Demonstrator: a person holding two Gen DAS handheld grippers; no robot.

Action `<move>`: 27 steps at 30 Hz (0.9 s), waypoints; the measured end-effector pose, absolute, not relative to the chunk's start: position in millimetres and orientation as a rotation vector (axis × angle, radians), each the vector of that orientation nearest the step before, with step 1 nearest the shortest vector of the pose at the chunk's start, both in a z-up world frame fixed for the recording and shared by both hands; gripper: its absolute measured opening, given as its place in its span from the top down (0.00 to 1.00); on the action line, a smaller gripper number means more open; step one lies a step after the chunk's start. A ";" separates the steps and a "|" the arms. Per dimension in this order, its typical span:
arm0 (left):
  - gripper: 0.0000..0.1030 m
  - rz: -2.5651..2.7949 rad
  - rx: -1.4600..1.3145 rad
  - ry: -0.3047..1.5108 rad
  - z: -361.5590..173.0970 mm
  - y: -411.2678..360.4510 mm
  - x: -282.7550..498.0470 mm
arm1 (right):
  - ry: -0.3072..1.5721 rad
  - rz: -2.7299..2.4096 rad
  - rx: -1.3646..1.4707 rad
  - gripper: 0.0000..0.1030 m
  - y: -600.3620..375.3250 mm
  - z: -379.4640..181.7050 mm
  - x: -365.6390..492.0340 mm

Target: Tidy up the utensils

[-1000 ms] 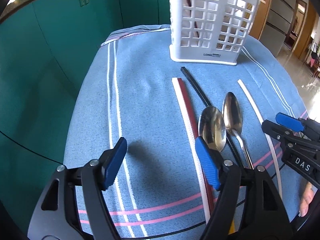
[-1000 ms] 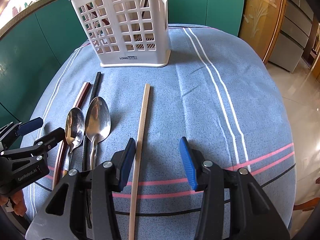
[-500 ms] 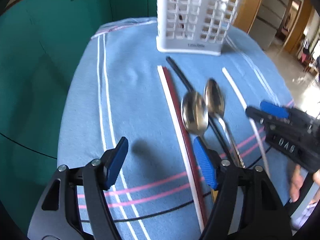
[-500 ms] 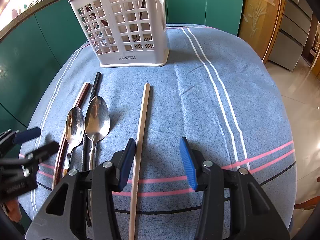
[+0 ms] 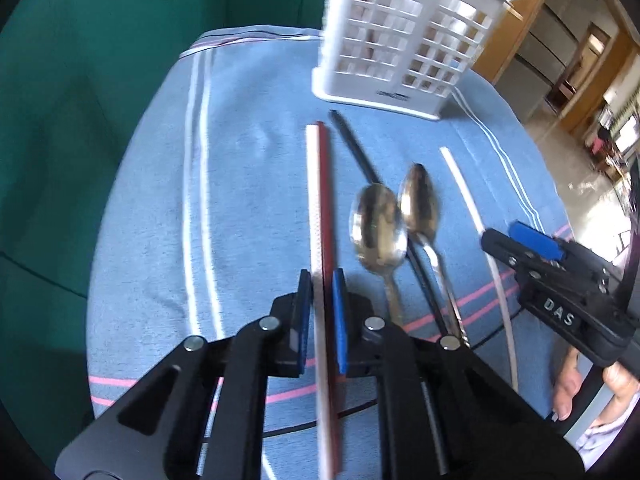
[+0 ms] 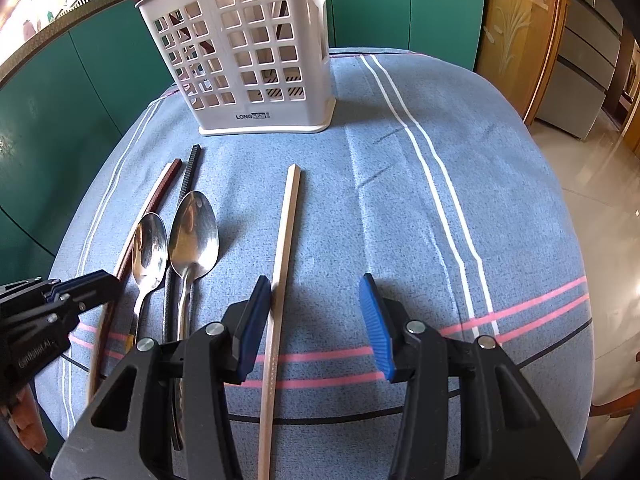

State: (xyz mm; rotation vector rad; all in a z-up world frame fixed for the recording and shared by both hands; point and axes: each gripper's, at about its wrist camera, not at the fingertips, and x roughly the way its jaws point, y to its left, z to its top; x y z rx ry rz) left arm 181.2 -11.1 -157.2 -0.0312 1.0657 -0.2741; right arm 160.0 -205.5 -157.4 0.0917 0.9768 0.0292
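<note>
My left gripper (image 5: 321, 280) is shut on a red-and-white chopstick (image 5: 320, 200) that lies on the blue cloth; it also shows in the right wrist view (image 6: 160, 188). To its right lie a black chopstick (image 5: 354, 148), two steel spoons (image 5: 378, 224) (image 5: 420, 200) and a pale chopstick (image 5: 468, 200). The white slotted utensil basket (image 5: 400, 40) stands at the far end. My right gripper (image 6: 316, 308) is open and empty, its left finger beside the pale chopstick (image 6: 284, 240). The basket (image 6: 248, 60) holds several chopsticks.
The blue striped tablecloth (image 6: 440, 220) covers a rounded table with edges close on all sides. Green cabinets (image 5: 80, 80) stand to the left and behind. A wooden door (image 6: 520, 20) and tiled floor lie to the right.
My left gripper has moved right over the red-and-white chopstick and closed on it. The right gripper has stayed in place, open.
</note>
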 end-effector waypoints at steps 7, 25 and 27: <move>0.91 -0.276 -0.018 1.067 -154.6 -8.2 177.1 | 0.972 0.024 0.090 0.55 -203.6 -158.0 160.2; 0.82 -0.200 -0.038 1.058 -150.2 9.4 184.4 | 0.994 0.010 0.082 0.54 -201.1 -155.1 166.2; 0.73 -0.191 -0.027 1.056 -151.6 9.5 193.0 | 1.001 0.002 0.077 0.54 -199.2 -154.6 171.0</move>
